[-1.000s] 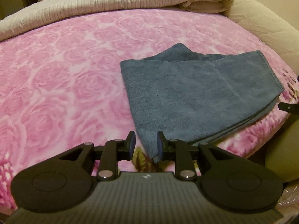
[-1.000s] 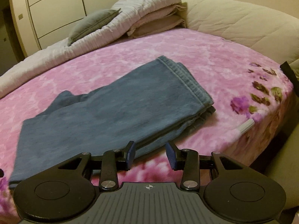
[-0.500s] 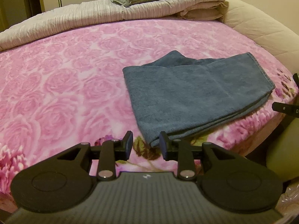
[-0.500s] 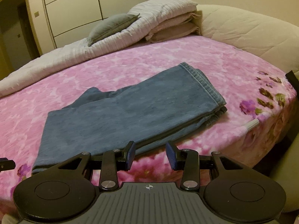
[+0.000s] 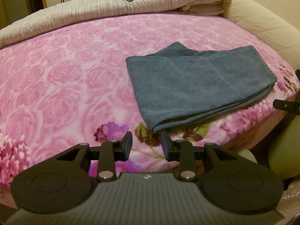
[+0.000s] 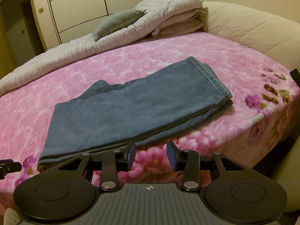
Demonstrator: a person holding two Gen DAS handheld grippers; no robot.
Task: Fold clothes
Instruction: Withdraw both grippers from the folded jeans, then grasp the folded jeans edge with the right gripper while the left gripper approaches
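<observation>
**Folded jeans on the bed, both grippers empty**

We hold the left gripper just short of the near corner of the folded jeans, which lie flat on the pink rose-patterned blanket close to the bed's front edge. The left fingers have just been opening and stand apart with nothing between them; only blanket shows in the gap.

We keep the right gripper at the bed's edge, just off the long near side of the jeans. Its fingers are apart too, and nothing is clamped. The left finger's tip overlaps the denim's edge in the right wrist view, but we cannot tell whether it touches.

The hemmed end of the jeans points toward the right side of the bed. A white quilt with a grey pillow on it lies along the far side.
</observation>
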